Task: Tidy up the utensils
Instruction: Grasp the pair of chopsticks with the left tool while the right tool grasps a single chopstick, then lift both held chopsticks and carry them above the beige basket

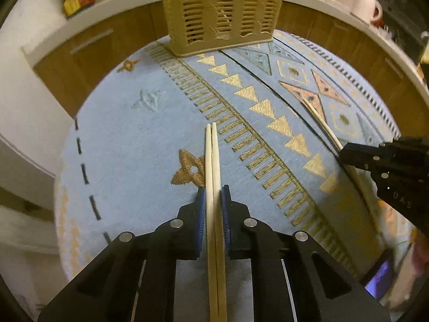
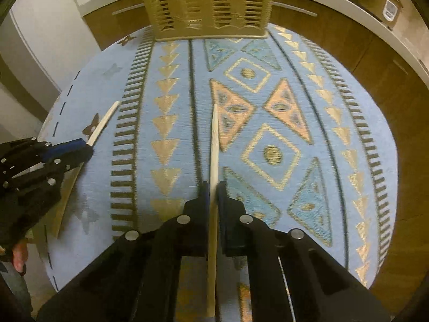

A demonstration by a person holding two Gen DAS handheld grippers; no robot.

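Observation:
A pair of pale wooden chopsticks (image 1: 212, 161) lies between the blue pads of my left gripper (image 1: 213, 196), which is shut on them. Their tips point toward the tan slotted utensil basket (image 1: 222, 13) at the table's far edge. From the right wrist view, that left gripper (image 2: 85, 147) and its chopsticks (image 2: 104, 122) show at the left. My right gripper (image 2: 212, 190) is shut on another set of chopsticks (image 2: 215, 139), seen edge-on, also aimed at the basket (image 2: 209, 2). In the left wrist view, the right gripper (image 1: 346, 155) holds its chopsticks (image 1: 321, 123) at the right.
The round table wears a blue cloth (image 1: 134, 139) with gold and pink patterns. Brown cabinets (image 1: 88, 61) and a white counter curve behind it, with a mug (image 1: 371, 8) on the counter. A person's fingers (image 2: 18, 255) show at lower left.

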